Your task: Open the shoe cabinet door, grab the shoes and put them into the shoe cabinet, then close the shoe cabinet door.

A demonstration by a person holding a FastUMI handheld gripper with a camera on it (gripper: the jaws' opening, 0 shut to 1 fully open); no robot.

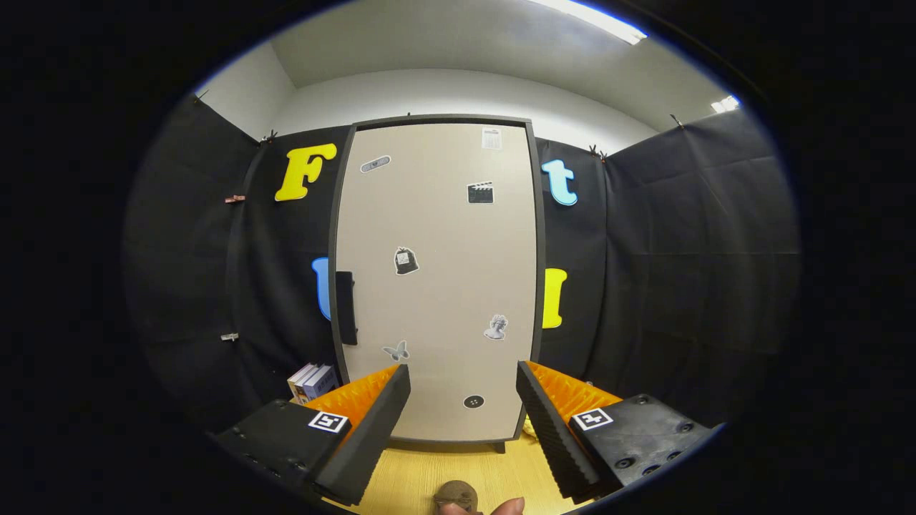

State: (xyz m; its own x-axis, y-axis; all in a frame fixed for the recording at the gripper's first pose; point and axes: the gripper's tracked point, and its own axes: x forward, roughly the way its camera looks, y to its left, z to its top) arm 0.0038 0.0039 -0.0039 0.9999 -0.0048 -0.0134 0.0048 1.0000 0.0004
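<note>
The gripper (pixel 464 379) is being held with its fingers (pixel 372 422) spread wide, nothing between them. The shoe cabinet (pixel 436 286) is being faced beyond them, its door (pixel 444 236) closed, the dark handle (pixel 346 307) at its left edge.

The shoe cabinet door (pixel 436 279) beyond the fingers was pale beige with a dark grey frame, dotted with small black-and-white stickers, and carried a black handle (pixel 346 307). The gripper (pixel 464 400), its jaws spread apart, had black ridged pads backed in orange, each bearing a black-and-white square marker. The floor (pixel 444 468) between them was light yellow wood.
</note>
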